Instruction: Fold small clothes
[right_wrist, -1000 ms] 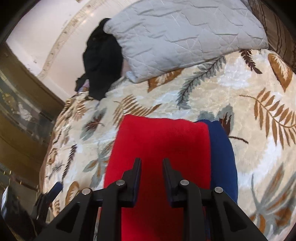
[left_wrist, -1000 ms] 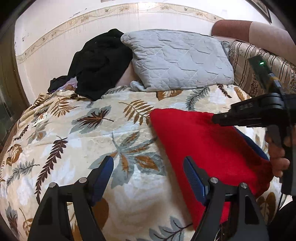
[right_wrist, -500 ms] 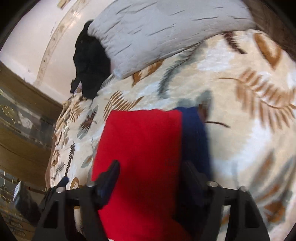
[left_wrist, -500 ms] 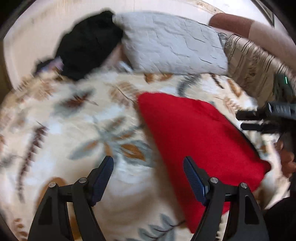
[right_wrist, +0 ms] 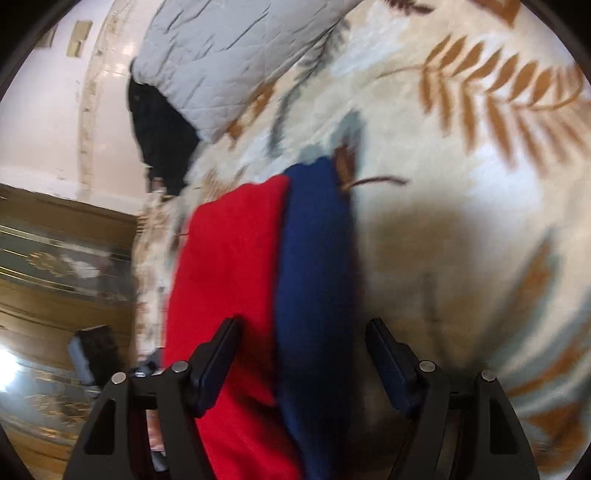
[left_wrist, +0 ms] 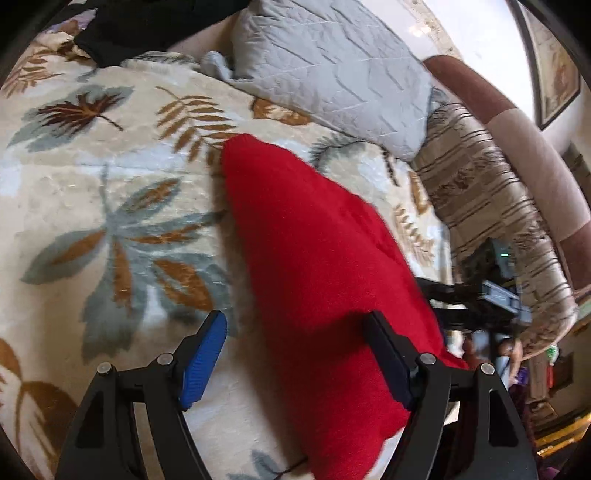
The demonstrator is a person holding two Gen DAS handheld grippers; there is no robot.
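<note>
Right gripper (right_wrist: 301, 363) fingers, nearly together a second ago, now stand apart over the folded red fleece garment (right_wrist: 229, 266); left gripper (left_wrist: 295, 360) also apart, so the fold seems released.

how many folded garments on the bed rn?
2. The red garment lies on top; the blue garment sits under it, with only its right edge showing in the right wrist view. More could be hidden beneath. The black clothing by the pillow is unfolded.

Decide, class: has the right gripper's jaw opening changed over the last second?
Yes. The right gripper has opened: its nearly closed jaws now stand wide over the red cloth and blue cloth.
</note>
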